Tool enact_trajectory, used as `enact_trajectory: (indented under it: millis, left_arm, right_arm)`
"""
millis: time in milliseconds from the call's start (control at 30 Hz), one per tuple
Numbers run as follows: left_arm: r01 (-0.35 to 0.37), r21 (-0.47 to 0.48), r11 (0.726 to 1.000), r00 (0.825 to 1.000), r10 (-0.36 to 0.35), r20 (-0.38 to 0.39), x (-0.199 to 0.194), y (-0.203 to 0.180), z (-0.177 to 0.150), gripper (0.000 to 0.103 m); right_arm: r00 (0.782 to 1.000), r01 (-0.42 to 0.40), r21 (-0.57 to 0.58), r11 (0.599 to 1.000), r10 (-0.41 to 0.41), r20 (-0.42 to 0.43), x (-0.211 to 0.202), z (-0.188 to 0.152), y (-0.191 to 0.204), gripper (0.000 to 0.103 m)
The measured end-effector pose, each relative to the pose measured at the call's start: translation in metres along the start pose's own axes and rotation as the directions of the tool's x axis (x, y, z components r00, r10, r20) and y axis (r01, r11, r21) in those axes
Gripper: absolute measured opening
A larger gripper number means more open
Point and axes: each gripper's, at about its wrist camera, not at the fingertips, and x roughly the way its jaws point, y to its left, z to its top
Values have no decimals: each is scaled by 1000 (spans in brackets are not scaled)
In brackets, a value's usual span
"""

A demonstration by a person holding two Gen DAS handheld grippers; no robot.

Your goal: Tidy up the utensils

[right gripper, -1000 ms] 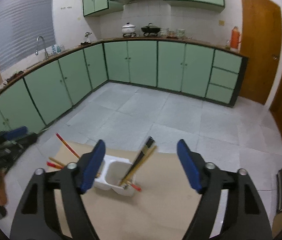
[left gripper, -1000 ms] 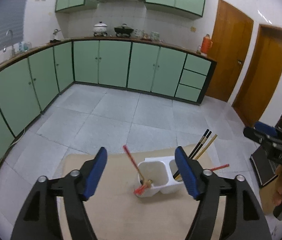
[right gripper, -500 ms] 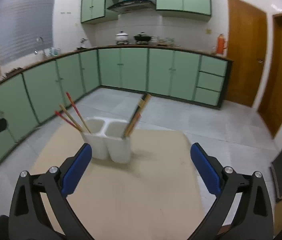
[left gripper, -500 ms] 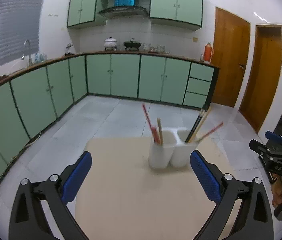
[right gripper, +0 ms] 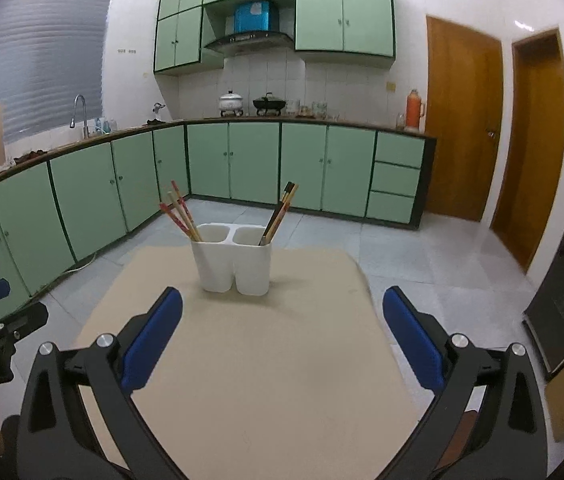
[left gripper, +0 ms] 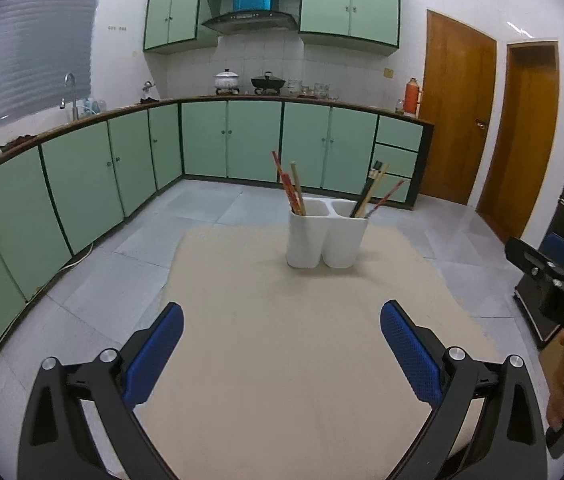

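1. Your left gripper (left gripper: 282, 354) hangs released, jaws wide, holding nothing.
2. Your right gripper (right gripper: 282, 344) gapes likewise.
3. The white two-compartment plastic holder (left gripper: 325, 234) stands upright on the beige tabletop (left gripper: 282, 320), frame centre, chopsticks (left gripper: 291, 188) in both compartments.

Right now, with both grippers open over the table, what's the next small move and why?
Probably none beyond lowering both to rest. The left gripper and right gripper are open and empty, every chopstick already stands in the white two-compartment holder, and no utensil shows loose on the beige table.
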Motion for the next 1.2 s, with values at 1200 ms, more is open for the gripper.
enact_trajectory:
  millis: [1200]
  left_arm:
    - [-230, -103, 968, 950, 246, 193, -275, 11, -105, 97]
  right_arm:
    - [992, 7, 6, 1000, -8, 128, -242, -65, 10, 97]
